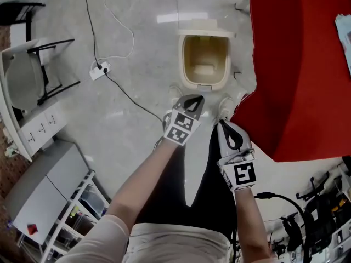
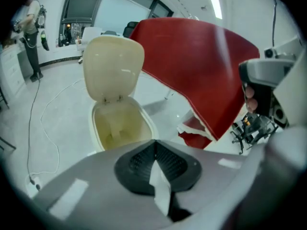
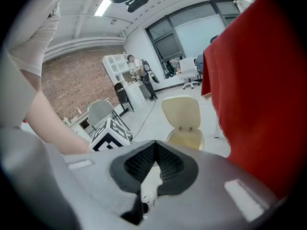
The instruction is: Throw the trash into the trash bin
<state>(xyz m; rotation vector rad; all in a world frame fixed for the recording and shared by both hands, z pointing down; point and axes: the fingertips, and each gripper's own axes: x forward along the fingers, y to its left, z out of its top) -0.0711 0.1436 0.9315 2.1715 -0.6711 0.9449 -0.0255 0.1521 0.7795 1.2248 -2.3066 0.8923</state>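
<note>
Over the floor ahead of the person's legs, the trash bin (image 1: 183, 64) stands with its lid (image 2: 113, 66) flipped upright, mouth facing up. The left gripper (image 1: 192, 102) hangs on the near side of the bin, pointing down toward it. Its jaws are together on a white paper scrap (image 2: 160, 186), pinched at one end, and the rest trails back under the pads. That scrap is the trash, so it is not in the bin yet.

The right gripper (image 1: 227, 130) sits just beside the left one and a bit nearer the body, jaws pressed together. I can't make out anything held in it; the pale patch under its pads may just be floor.

Risks, as I judge them:
- The scrap is light and thin. Let go from up here, short of the opening, it would likely flutter and land on the floor beside the bin.
- The pinch is small, so a quick swing could pull the scrap out early.
- Thin paper may cling to the ribbed pad when the jaws part and never drop.
- Going low to be safe risks knocking the upright lid or the rim, and the bin looks light enough to shift.
- The red cloth (image 1: 296, 64) hangs off the table close to the bin's right side, so a drifting scrap could catch there.
</note>
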